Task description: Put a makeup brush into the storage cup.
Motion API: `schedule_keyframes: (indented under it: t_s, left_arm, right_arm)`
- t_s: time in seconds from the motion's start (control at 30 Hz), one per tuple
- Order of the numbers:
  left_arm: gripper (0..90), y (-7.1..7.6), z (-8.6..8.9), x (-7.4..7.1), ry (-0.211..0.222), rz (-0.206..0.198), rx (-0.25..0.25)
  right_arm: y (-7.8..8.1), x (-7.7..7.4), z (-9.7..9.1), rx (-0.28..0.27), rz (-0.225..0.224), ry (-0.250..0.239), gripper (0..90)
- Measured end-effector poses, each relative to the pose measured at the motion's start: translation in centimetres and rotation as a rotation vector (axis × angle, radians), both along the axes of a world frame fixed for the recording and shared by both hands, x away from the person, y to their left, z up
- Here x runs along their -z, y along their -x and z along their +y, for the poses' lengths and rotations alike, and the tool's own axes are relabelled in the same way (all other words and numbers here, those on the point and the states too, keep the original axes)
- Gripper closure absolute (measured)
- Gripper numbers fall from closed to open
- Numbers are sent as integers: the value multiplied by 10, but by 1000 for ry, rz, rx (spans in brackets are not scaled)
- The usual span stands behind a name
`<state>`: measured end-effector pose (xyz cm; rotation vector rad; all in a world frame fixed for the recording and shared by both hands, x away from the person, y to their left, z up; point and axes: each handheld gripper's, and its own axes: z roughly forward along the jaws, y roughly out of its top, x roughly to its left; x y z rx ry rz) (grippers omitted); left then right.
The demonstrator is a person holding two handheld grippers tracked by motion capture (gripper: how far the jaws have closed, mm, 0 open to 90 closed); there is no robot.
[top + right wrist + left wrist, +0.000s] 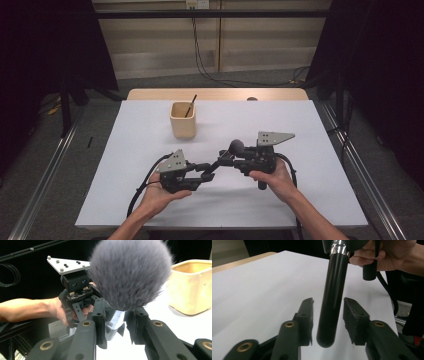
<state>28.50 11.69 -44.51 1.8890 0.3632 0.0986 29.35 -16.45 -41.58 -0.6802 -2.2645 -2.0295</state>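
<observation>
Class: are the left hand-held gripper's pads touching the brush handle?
Apart. The left gripper view shows gaps between the pads and the brush handle on both sides.

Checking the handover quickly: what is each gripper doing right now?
Left gripper: open, the brush handle between its jaws with gaps on both sides.
Right gripper: shut on the makeup brush, near its silver collar.

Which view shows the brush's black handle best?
The left gripper view: the brush's black handle runs full length between the open jaws, clear of both pads. The right gripper view shows mostly the bristle head; in the high view the brush is small.
</observation>
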Motion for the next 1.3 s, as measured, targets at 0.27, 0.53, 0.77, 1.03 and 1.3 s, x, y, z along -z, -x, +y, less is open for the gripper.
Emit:
schedule_keyframes:
  t_s: [0.27, 0.53, 0.77, 1.03, 1.3]
  left_arm:
    - [356, 3, 5, 1, -3, 18, -56]
    - [137, 1, 13, -3, -8, 58, -97]
    - [28, 4, 21, -5, 26, 93, -104]
    - [21, 7, 23, -8, 63, 86, -81]
    - [21, 6, 17, -8, 36, 64, -98]
  right_arm:
    - [0, -3, -7, 21, -4, 7, 710]
    - [-1, -6, -11, 31, 7, 19, 711]
    - [0, -10, -14, 30, 16, 30, 711]
    - [-2, -13, -18, 33, 39, 47, 711]
    - [-5, -16, -14, 11, 59, 127, 711]
